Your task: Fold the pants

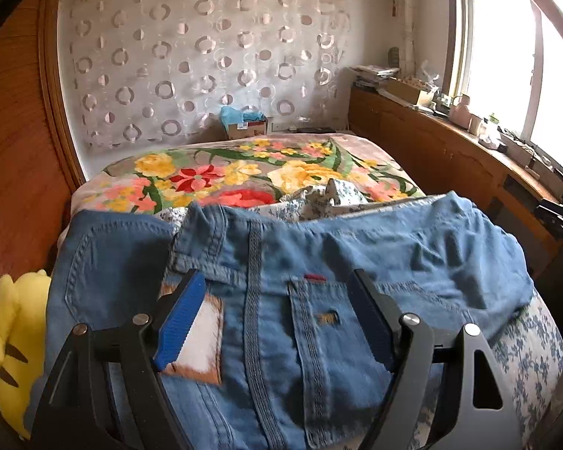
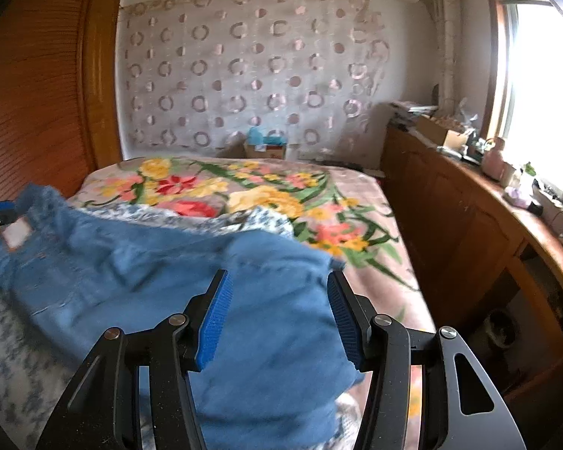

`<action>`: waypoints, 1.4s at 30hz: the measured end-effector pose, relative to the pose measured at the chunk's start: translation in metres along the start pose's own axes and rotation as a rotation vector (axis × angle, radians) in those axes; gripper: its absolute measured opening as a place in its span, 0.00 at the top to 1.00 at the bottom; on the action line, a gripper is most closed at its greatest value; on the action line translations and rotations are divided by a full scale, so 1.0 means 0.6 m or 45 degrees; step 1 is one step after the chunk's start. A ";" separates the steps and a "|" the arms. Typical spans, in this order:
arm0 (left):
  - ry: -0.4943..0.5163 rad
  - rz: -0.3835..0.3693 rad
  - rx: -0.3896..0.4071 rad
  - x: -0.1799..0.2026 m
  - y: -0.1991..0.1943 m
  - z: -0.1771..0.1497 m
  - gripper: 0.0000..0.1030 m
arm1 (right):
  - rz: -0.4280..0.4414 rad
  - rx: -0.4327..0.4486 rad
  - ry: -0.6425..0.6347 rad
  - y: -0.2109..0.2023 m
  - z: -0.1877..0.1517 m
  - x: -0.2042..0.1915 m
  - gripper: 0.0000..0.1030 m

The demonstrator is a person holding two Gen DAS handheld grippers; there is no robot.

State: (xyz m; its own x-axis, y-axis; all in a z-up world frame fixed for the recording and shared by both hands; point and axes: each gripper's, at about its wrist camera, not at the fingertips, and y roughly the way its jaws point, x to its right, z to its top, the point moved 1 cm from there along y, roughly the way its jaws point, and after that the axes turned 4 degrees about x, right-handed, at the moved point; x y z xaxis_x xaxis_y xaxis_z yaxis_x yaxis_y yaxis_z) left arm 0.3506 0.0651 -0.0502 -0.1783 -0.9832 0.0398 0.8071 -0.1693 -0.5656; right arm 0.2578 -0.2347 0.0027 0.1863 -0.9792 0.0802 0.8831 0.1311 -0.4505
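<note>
Just now both pairs of jaws stand spread, with denim between the blue pads but no pad pressing on it. Seen from the left wrist, the left gripper [image 1: 277, 315] is open above the waist end of the pants [image 1: 281, 262], its fingers [image 1: 180, 318] set to either side of the centre seam and a back pocket; a tan leather label with a white face lies just beside the left pad. Seen from the right wrist, the right gripper [image 2: 277, 322] is open over the other end of the pants [image 2: 169, 281], where a folded blue layer lies between its pads and ends in a ragged hem near the right pad. The pants lie folded across the near end of the bed [image 2: 375, 225], on a blue-and-white flowered cloth [image 1: 525, 356] that covers the near edge. Beyond them a blanket [image 1: 221, 172] with yellow, red and pink flowers runs to the far edge of the bed. A yellow plush toy [image 1: 11, 337] sits at the bed's near left edge, against a wooden wardrobe. A cardboard box [image 1: 246, 127] stands past the far edge, before a curtain patterned with rings, and a cluttered wooden cabinet [image 2: 469, 217] runs along the right side under a bright window.
</note>
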 end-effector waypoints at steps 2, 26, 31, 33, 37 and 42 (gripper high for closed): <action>0.000 -0.006 -0.013 0.005 -0.003 -0.009 0.23 | 0.019 -0.026 0.011 -0.016 -0.011 0.001 0.47; 0.023 0.015 -0.024 0.012 -0.076 -0.090 0.23 | 0.421 -0.304 -0.051 -0.019 -0.046 -0.026 0.61; -0.006 0.046 -0.019 -0.015 -0.086 -0.099 0.23 | 0.500 -0.335 -0.101 -0.011 -0.042 -0.042 0.71; -0.017 0.057 -0.021 -0.024 -0.088 -0.102 0.23 | 0.516 -0.324 -0.117 -0.010 -0.034 -0.046 0.73; -0.037 0.070 -0.026 -0.038 -0.089 -0.109 0.23 | 0.515 -0.321 -0.121 0.014 -0.028 -0.042 0.74; -0.058 0.094 -0.036 -0.050 -0.080 -0.123 0.23 | 0.520 -0.304 -0.104 0.030 -0.025 -0.036 0.91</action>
State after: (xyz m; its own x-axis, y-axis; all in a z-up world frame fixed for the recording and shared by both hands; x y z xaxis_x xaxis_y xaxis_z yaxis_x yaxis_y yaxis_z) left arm 0.2759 0.1079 -0.0853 -0.0924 -0.9951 0.0339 0.8008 -0.0945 -0.5915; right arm 0.2630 -0.2136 -0.0206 0.5389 -0.8385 -0.0807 0.6088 0.4539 -0.6506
